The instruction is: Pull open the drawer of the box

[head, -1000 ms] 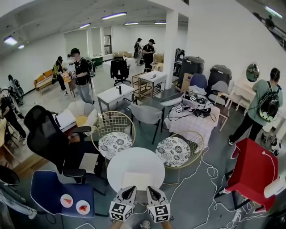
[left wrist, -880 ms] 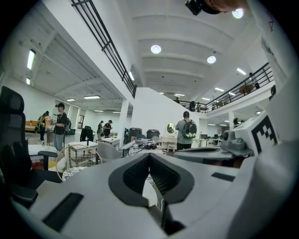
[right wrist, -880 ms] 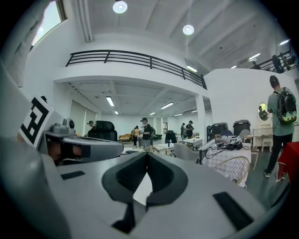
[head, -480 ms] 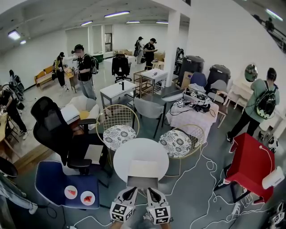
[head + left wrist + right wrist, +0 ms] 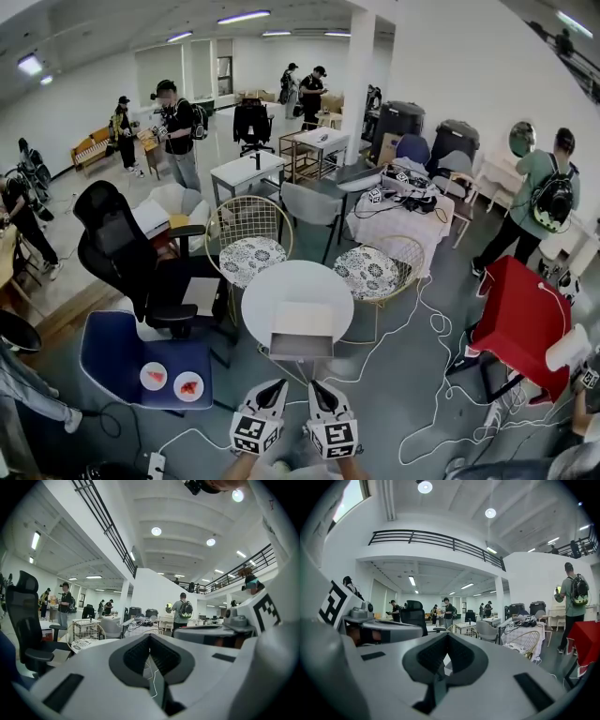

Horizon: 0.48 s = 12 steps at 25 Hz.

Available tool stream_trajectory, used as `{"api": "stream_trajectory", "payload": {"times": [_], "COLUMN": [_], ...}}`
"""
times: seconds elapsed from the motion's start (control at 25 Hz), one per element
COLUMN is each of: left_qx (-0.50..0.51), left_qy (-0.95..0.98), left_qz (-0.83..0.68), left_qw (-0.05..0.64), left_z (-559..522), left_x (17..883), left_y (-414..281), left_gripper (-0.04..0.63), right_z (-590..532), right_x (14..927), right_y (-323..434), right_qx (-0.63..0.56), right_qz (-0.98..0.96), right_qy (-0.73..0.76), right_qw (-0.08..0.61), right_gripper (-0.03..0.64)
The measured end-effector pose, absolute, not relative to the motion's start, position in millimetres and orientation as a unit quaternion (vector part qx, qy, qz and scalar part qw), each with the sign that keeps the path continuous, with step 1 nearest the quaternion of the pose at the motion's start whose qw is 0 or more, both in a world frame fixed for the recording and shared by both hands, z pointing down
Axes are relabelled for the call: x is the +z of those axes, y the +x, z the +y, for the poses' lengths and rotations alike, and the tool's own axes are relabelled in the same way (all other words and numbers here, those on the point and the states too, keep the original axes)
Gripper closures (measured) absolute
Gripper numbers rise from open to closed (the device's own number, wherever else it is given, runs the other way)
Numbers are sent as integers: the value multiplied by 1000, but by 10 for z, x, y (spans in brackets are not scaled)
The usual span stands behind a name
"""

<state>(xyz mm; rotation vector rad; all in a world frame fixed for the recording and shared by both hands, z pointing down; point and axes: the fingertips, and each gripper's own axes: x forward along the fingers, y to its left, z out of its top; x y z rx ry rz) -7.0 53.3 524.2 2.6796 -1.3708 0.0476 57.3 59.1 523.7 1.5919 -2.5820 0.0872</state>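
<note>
A pale box (image 5: 302,330) with its drawer front facing me sits on the near part of a round white table (image 5: 272,292). My left gripper (image 5: 275,388) and right gripper (image 5: 319,387) hang side by side low in the head view, short of the table and apart from the box. Both point toward it. In the left gripper view the left gripper (image 5: 150,638) has its jaws together with nothing between them. The right gripper (image 5: 447,638) looks the same in the right gripper view, shut and empty.
Two wire chairs with patterned cushions (image 5: 250,253) (image 5: 367,272) stand behind the table. A blue chair (image 5: 141,361) with two small plates and a black office chair (image 5: 117,248) are at the left, a red chair (image 5: 523,314) at the right. White cables (image 5: 412,375) trail over the floor. Several people stand around the room.
The view has drawn back from the table. The box and table now lie farther ahead of both grippers, which earlier reached the table's near edge. Both jaws stay shut.
</note>
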Motion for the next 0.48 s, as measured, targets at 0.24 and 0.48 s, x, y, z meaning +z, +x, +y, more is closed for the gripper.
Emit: {"api": "stream_trajectory", "payload": {"times": [0.24,0.48], "left_qx": [16,18], "left_qy": [888,888], "left_qz": [-455,-453], "left_qw": [69,73], "left_z": [852,1001], "left_x": [5316,5373], "left_y": [-55,-38], "left_gripper": [583,583], "right_z": [889,1059], "right_x": [5295,5374], "right_y": [589,592], "right_qx": [30,33], "right_qz": [-849,-849], "right_qy": [524,524], "right_qw": [56,60], "right_gripper": [601,601]}}
